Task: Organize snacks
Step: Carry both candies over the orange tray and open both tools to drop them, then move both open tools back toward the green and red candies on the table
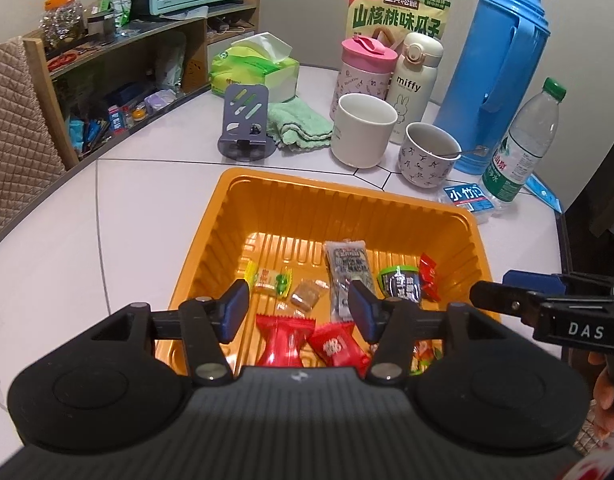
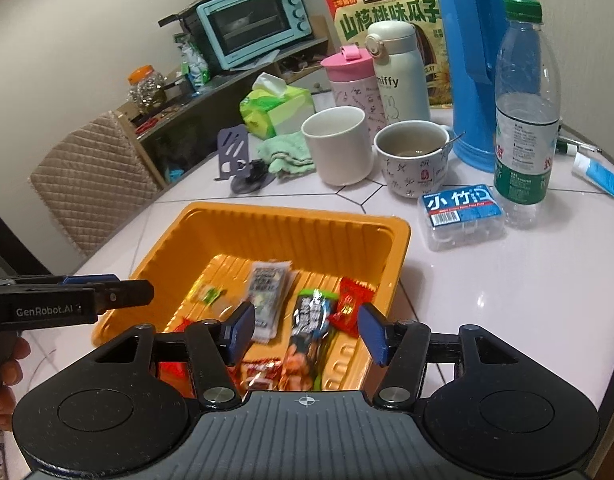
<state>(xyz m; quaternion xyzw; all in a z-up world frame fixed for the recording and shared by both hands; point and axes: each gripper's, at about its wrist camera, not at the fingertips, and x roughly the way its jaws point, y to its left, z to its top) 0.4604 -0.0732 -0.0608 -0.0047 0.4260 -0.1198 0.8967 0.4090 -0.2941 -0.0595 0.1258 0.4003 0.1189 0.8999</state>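
An orange plastic tray sits on the white table and holds several wrapped snacks: a grey packet, red candies, a yellow-green sweet and a dark green-topped snack. My left gripper is open and empty above the tray's near side. My right gripper is open above the same tray, with a dark snack stick lying in the tray below, between its fingers. Each gripper shows in the other's view: the right one at the edge of the left wrist view, the left one in the right wrist view.
Behind the tray stand a white mug, a patterned cup with a spoon, two flasks, a blue thermos, a water bottle, a toothpick box, a phone stand, a green cloth and tissues.
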